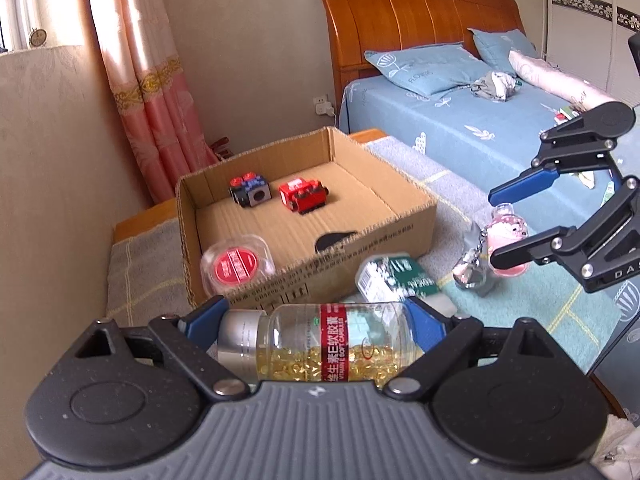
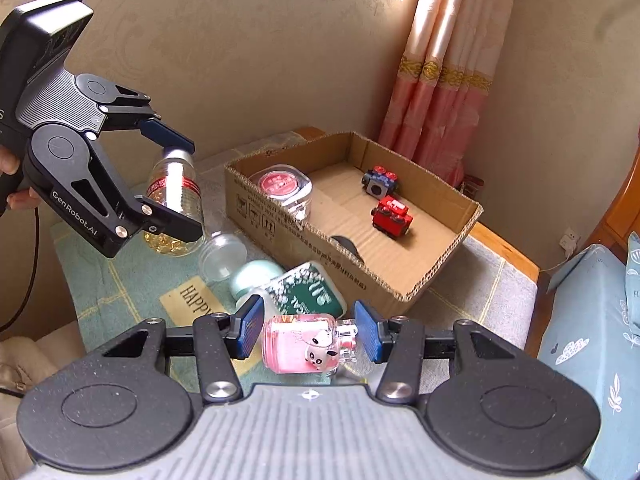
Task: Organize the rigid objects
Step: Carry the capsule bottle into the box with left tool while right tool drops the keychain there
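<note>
Pink bottle [image 2: 304,344] is sitting crosswise in your right gripper [image 2: 308,332], pinched end to end; your left gripper [image 1: 316,328] is clamping the capsule bottle [image 1: 320,344] lengthwise, both above the mat [image 2: 120,280] near the box [image 2: 360,276].

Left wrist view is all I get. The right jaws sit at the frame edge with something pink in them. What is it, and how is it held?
Observer: The right gripper is shut on a pink bottle lying crosswise, base against one pad, clear cap toward the other.
Operator: Anything my own gripper hides?
Observer: An empty clear jar lies on its side on the mat, close to the capsule bottle in the left gripper.
Operator: Anything else down there?
Observer: The mat has a tan patch printed HAPPY, next to that jar.
</note>
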Demonstrator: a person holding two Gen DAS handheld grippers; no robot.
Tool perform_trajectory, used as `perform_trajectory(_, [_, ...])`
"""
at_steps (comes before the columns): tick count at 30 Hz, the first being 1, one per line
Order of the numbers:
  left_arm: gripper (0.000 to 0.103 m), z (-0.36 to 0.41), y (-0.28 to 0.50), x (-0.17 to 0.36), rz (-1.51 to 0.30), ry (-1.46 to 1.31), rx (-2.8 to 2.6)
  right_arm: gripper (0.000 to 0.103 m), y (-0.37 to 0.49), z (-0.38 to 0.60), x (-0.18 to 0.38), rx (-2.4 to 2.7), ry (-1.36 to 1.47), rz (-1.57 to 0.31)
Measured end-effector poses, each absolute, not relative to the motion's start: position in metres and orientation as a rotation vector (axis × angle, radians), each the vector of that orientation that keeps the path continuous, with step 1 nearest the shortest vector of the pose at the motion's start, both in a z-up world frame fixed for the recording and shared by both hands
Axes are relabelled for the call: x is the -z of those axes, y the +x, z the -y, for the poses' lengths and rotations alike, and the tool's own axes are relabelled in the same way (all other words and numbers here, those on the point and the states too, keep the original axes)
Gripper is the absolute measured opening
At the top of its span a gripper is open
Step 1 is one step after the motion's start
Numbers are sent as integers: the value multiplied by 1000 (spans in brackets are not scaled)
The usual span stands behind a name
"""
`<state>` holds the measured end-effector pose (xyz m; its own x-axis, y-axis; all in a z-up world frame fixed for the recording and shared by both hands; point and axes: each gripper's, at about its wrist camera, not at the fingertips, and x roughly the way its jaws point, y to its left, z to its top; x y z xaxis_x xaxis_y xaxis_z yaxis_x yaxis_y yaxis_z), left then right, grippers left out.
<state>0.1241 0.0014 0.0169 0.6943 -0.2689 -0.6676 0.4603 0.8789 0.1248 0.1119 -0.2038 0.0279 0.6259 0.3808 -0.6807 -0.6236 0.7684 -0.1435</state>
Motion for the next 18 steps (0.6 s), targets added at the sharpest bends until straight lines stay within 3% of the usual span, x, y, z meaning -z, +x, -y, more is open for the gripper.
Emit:
perform_trajectory(10, [93,0,191,-55,-633,277,390,55,148,203,-68,-577,-339,-612])
perform_trajectory(18, [93,7,263,-48,-693,258,322,55,176,198,-86,-550,-298,-597])
